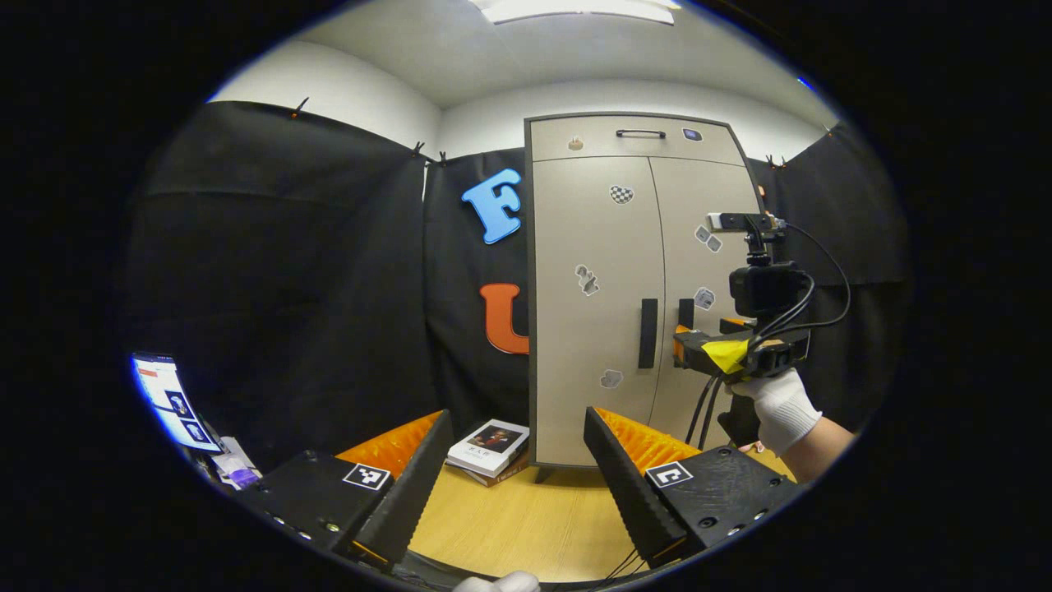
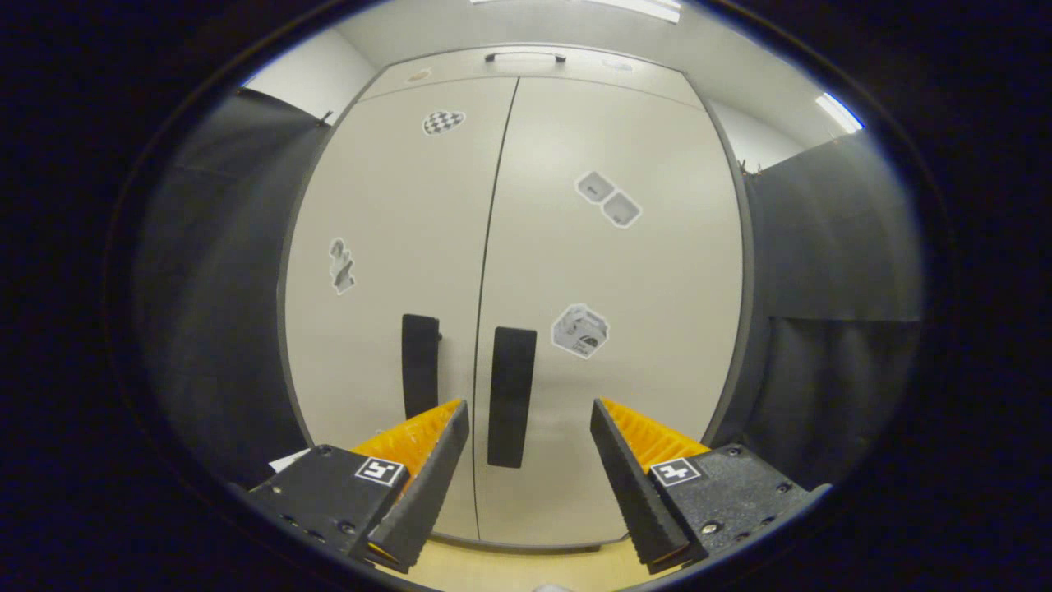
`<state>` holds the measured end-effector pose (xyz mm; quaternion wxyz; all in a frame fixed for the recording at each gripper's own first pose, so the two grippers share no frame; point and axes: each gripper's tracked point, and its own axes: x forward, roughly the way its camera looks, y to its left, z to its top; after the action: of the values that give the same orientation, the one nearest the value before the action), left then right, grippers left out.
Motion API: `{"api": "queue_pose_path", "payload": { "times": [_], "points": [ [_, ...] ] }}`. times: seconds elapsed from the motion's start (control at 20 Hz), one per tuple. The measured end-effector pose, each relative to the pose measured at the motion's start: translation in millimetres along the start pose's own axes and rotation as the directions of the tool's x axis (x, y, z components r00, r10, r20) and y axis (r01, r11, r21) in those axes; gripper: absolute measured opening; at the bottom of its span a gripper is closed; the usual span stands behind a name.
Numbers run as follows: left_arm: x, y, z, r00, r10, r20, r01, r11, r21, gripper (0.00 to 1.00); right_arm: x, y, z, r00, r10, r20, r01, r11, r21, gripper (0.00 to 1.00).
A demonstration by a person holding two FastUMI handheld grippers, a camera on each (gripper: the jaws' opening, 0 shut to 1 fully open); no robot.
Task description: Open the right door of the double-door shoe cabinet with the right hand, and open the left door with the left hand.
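The beige double-door shoe cabinet (image 1: 592,247) stands on the wooden table with both doors closed. Each door carries a black vertical handle: the left handle (image 1: 648,333) and the right handle (image 1: 685,313). In the right gripper view the right door's handle (image 2: 510,396) lies between my right gripper's (image 2: 528,444) open fingers, a short way ahead; the left handle (image 2: 419,365) is beside it. My left gripper (image 1: 516,456) stands open farther back, nothing between its fingers. In the left gripper view the right gripper (image 1: 686,341), held by a white-gloved hand (image 1: 781,407), reaches the right handle.
A book (image 1: 491,446) lies on the table (image 1: 526,514) by the cabinet's left foot. A lit phone screen (image 1: 171,400) stands at the far left. A drawer with a black handle (image 1: 640,132) tops the cabinet. Black cloth walls close in both sides.
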<state>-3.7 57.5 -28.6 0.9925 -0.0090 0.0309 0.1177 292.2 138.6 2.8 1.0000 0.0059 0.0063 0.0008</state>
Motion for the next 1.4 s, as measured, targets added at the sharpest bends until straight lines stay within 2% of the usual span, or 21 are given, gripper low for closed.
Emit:
{"api": "queue_pose_path", "payload": {
  "times": [0.1, 0.4, 0.5, 0.6, 0.7, 0.75, 0.8, 0.95, 1.0, 1.05, 1.4],
  "points": [
    [-0.7, 5.1, 0.1, 1.000, 0.024, -0.002, -0.024, 1.000, 0.002, 0.97, 21.6, -1.0, -5.1, 1.000, -0.022, -0.018, 0.022, 1.000, -0.006, 0.92],
    [-1.3, 13.7, -2.1, 0.998, 0.059, -0.016, -0.059, 0.998, 0.002, 0.97, 50.1, 6.3, -15.6, 0.998, -0.013, -0.060, 0.013, 1.000, 0.010, 0.82],
    [0.4, 13.9, -2.9, 0.998, 0.058, -0.023, -0.058, 0.998, 0.001, 0.97, 50.8, 5.5, -13.4, 0.998, -0.031, -0.050, 0.031, 0.999, 0.011, 0.70],
    [0.2, 13.5, -3.3, 0.998, 0.057, -0.023, -0.057, 0.998, 0.001, 0.97, 50.5, 2.8, -13.8, 0.998, -0.047, -0.051, 0.048, 0.999, 0.013, 0.67],
    [0.1, 12.5, -3.5, 0.998, 0.050, -0.023, -0.050, 0.999, -0.006, 0.97, 50.5, 7.2, -15.4, 0.998, -0.027, -0.058, 0.029, 0.999, 0.036, 0.53],
    [0.0, 12.4, -4.1, 0.999, 0.046, -0.022, -0.047, 0.999, -0.007, 0.97, 49.2, 8.7, -15.2, 0.998, -0.021, -0.064, 0.023, 0.999, 0.035, 0.42],
    [-0.3, 12.6, -4.2, 0.999, 0.044, -0.022, -0.044, 0.999, -0.008, 0.97, 49.5, 7.8, -17.0, 0.997, -0.020, -0.074, 0.022, 0.999, 0.026, 0.37],
    [-1.5, 13.5, -4.4, 0.999, 0.032, -0.019, -0.033, 0.999, -0.014, 0.97, 44.6, 7.2, -16.8, 0.996, -0.001, -0.088, 0.004, 0.999, 0.033, 0.31],
    [-1.4, 13.7, -4.9, 0.999, 0.027, -0.019, -0.027, 0.999, -0.016, 1.00, 41.4, 7.2, -17.4, 0.996, 0.009, -0.088, -0.006, 0.999, 0.043, 0.31],
    [-1.1, 14.1, -5.3, 1.000, 0.023, -0.017, -0.023, 1.000, -0.018, 0.97, 38.1, 7.0, -17.7, 0.996, 0.019, -0.088, -0.015, 0.999, 0.044, 0.29],
    [-17.4, 13.2, -12.8, 1.000, -0.021, -0.018, 0.020, 0.999, -0.030, 0.97, -15.8, -10.1, -24.7, 0.995, 0.054, -0.079, -0.051, 0.998, 0.041, 0.24]
  ]
}}
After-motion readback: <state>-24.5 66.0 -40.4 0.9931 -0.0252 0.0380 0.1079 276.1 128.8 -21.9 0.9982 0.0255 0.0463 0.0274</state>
